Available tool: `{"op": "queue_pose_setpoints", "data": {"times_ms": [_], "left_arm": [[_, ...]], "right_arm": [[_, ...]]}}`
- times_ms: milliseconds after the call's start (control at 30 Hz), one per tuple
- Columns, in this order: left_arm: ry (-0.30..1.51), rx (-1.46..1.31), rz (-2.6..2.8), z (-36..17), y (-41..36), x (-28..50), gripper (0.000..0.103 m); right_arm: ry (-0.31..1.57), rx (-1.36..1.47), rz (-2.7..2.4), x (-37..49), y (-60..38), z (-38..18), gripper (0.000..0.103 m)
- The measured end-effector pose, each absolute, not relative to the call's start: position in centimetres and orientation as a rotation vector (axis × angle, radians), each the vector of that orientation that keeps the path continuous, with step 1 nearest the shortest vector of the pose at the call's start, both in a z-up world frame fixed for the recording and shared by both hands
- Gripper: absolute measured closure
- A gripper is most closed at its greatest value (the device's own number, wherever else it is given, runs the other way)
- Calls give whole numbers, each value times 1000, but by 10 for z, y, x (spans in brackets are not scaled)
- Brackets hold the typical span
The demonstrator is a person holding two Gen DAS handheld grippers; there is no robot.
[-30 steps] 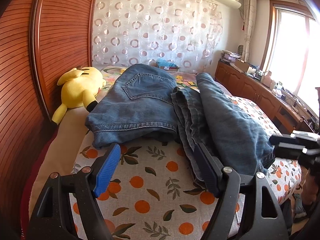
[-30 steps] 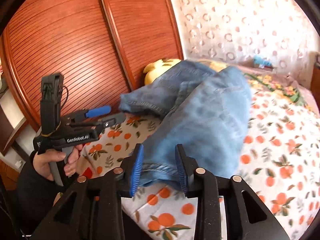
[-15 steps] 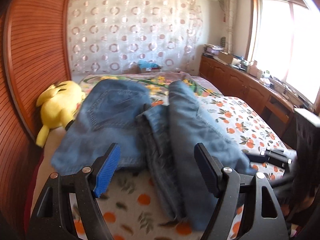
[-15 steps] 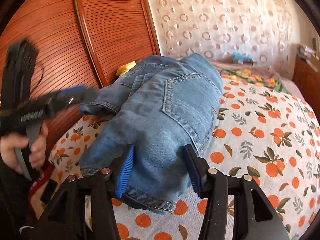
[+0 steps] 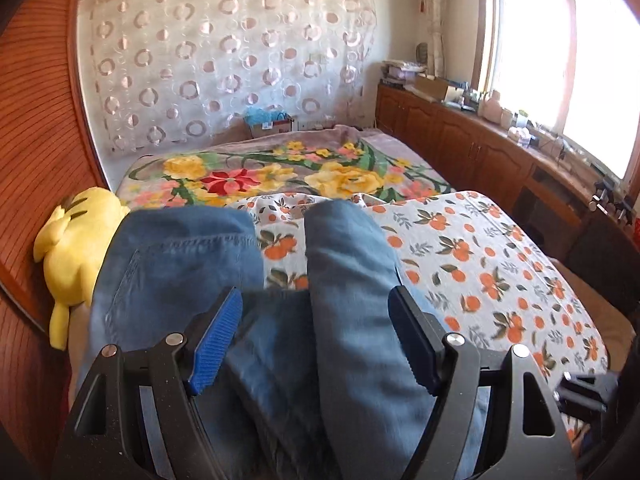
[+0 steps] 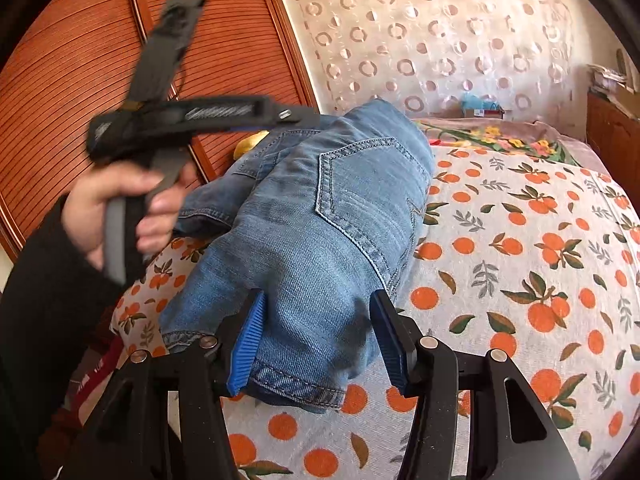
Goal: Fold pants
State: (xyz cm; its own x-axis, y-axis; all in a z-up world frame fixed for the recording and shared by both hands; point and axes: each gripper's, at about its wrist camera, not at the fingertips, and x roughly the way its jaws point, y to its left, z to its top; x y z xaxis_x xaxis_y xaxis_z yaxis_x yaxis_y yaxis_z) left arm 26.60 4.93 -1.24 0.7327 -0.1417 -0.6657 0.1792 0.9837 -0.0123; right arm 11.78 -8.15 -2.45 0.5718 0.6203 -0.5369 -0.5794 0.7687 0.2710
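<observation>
Jeans (image 6: 320,220) folded, blue denim, on bedsheet (image 6: 520,280)

Jeans (image 6: 320,232) and a yellow plush toy (image 5: 76,256) lie on the orange-print bed (image 6: 520,264).

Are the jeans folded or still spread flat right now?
Folded. The jeans lie doubled over in a thick bundle on the orange-print sheet, back pocket on top, layered edges showing at the near end.
</observation>
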Motion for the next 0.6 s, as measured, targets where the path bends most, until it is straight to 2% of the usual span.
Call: {"op": "queue_pose_setpoints", "data": {"times_ms": [200, 367, 467, 533, 567, 600], "left_arm": [[793, 65, -239, -16, 31, 307, 36], [870, 59, -193, -28, 29, 330, 38], [922, 23, -226, -35, 31, 334, 64], [922, 37, -228, -34, 29, 331, 74], [912, 44, -240, -31, 27, 325, 84], [899, 44, -245, -27, 25, 321, 87]], "right_arm": [[657, 66, 710, 117, -78, -26, 48], [655, 64, 716, 122, -79, -29, 47], [655, 71, 719, 124, -80, -33, 46], [658, 78, 720, 124, -81, -35, 45], [660, 84, 722, 124, -81, -37, 44], [662, 90, 725, 125, -82, -37, 44]]}}
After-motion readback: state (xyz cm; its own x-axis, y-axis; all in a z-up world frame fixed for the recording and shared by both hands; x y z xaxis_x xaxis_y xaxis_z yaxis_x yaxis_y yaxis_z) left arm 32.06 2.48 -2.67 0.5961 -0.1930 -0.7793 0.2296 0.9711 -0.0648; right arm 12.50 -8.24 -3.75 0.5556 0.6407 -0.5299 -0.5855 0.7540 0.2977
